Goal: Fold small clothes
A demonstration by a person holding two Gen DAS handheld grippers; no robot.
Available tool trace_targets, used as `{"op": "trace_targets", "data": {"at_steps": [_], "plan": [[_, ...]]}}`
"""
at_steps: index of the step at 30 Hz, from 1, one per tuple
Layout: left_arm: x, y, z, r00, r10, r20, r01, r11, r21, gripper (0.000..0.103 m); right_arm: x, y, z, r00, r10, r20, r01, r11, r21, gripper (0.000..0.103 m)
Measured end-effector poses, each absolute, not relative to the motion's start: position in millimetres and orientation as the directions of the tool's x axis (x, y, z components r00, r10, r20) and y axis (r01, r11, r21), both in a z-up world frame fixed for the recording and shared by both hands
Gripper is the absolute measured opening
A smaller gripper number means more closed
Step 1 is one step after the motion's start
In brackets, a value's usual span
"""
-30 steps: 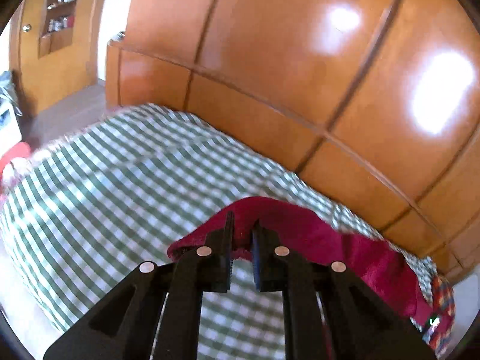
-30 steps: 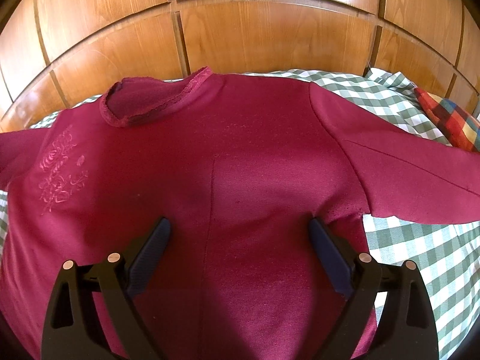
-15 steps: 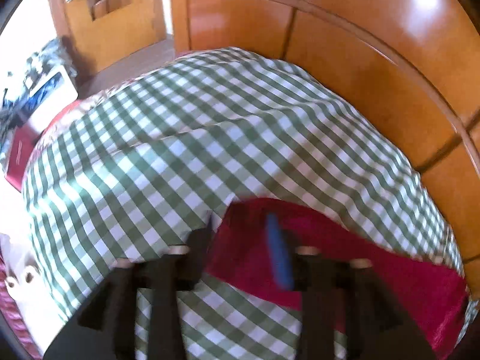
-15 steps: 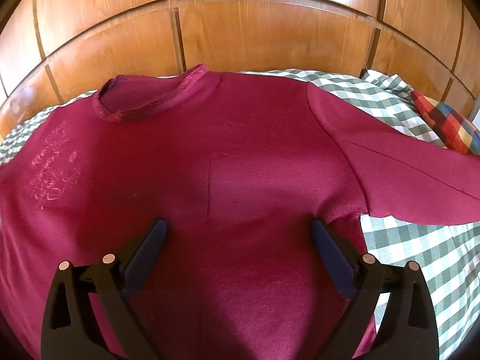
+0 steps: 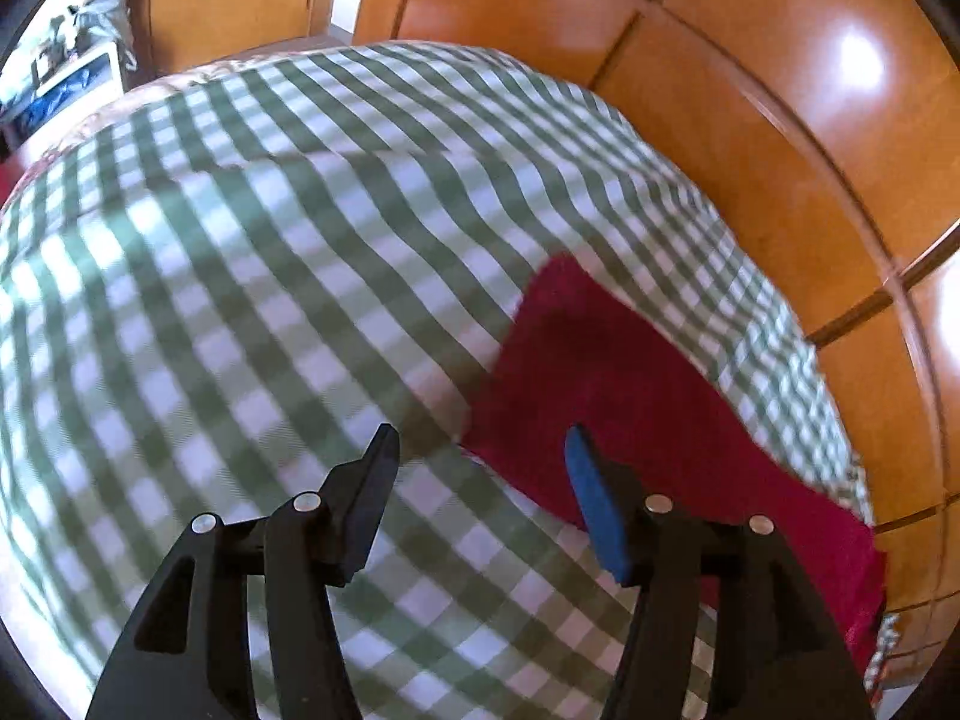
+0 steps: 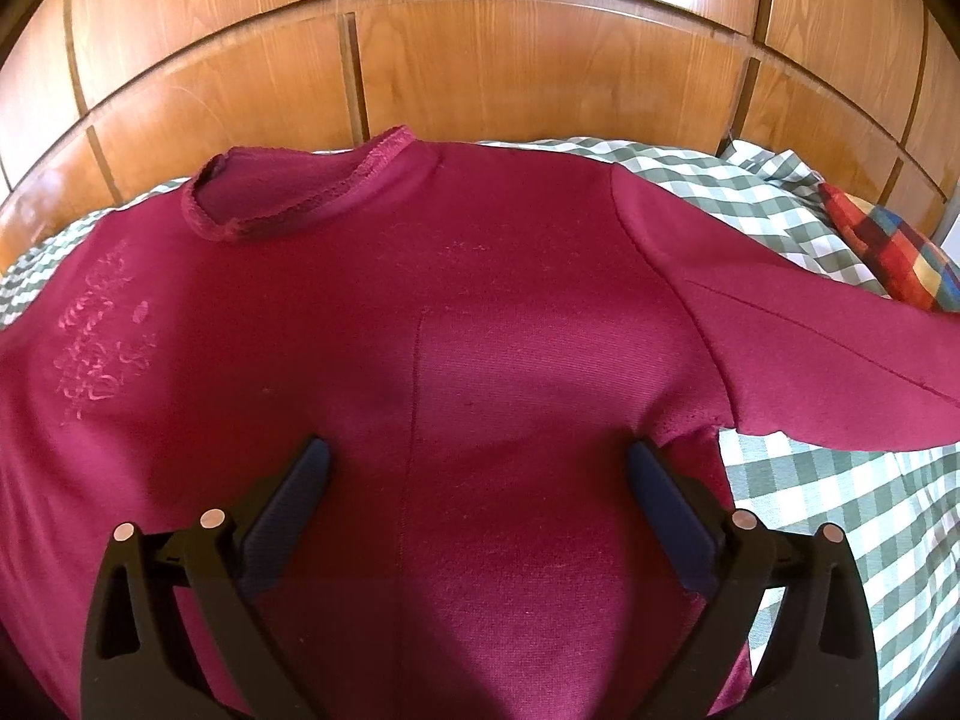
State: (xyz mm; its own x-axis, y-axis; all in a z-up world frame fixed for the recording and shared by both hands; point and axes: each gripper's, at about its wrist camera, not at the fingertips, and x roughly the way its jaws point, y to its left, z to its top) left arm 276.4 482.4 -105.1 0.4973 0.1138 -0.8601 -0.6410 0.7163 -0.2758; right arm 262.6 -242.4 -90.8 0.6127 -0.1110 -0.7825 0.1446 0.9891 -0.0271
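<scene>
Sweater [image 6: 456, 360] flat, sleeve edge mid-blanket [image 5: 252, 276]

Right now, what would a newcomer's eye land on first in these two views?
The dark red top, spread flat and filling the right wrist view, collar toward the wooden headboard, one sleeve reaching right. Under it lies the green checked bedspread, which dominates the left wrist view, where one red sleeve runs in from the right. At the far right edge of the right view sits a bright multicoloured plaid cushion.
</scene>
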Motion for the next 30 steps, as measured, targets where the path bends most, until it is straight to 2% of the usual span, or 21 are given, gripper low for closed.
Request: {"op": "trace_targets", "data": {"at_steps": [2,4,8,11,15,16,19,21,24,30], "plan": [[284.1,475.4,-108.7,0.474,0.145,-0.868,-0.643,0.731,-0.229,0.011,262.7,-241.9,-90.7,0.612,-0.115,-0.783,0.146,0.989,-0.032,0.099],[284.8,472.1,-104.8,0.484,0.152,-0.862,-0.648,0.725,-0.236,0.009,262.9,-241.8,-90.4,0.611,-0.117,-0.783,0.147,0.989,-0.033,0.099],[268.6,475.9,-77.1,0.533,0.186,-0.826,-0.658,0.704,-0.266,0.008,262.4,-241.4,-90.5,0.611,-0.121,-0.783,0.148,0.988,-0.038,0.099],[269.6,482.4,-77.6,0.484,0.229,-0.845,-0.684,0.701,-0.202,0.008,262.3,-241.2,-90.8,0.610,-0.123,-0.783,0.147,0.988,-0.041,0.099],[296.3,477.4,-108.6,0.344,0.273,-0.898,-0.718,0.693,-0.064,0.010,263.0,-242.4,-90.5,0.609,-0.120,-0.784,0.147,0.988,-0.038,0.099],[298.1,475.3,-108.3,0.336,0.292,-0.896,-0.732,0.679,-0.053,0.012,263.1,-242.1,-90.5,0.609,-0.121,-0.784,0.147,0.988,-0.039,0.099],[298.1,463.7,-91.0,0.357,0.321,-0.877,-0.756,0.651,-0.069,0.036,263.1,-243.0,-90.4,0.609,-0.115,-0.785,0.147,0.989,-0.031,0.099],[288.8,441.5,-67.5,0.442,0.342,-0.829,-0.723,0.683,-0.104,0.038,263.4,-243.9,-90.5,0.609,-0.109,-0.785,0.147,0.989,-0.023,0.099],[275.3,390.4,-45.4,0.579,0.247,-0.777,-0.585,0.790,-0.185,0.038,263.7,-245.0,-90.7,0.610,-0.102,-0.786,0.147,0.989,-0.014,0.099],[244.1,230.6,-33.6,0.707,-0.108,-0.699,-0.139,0.948,-0.287,0.037,264.0,-247.2,-90.8,0.611,-0.087,-0.787,0.148,0.989,0.006,0.099]]}}
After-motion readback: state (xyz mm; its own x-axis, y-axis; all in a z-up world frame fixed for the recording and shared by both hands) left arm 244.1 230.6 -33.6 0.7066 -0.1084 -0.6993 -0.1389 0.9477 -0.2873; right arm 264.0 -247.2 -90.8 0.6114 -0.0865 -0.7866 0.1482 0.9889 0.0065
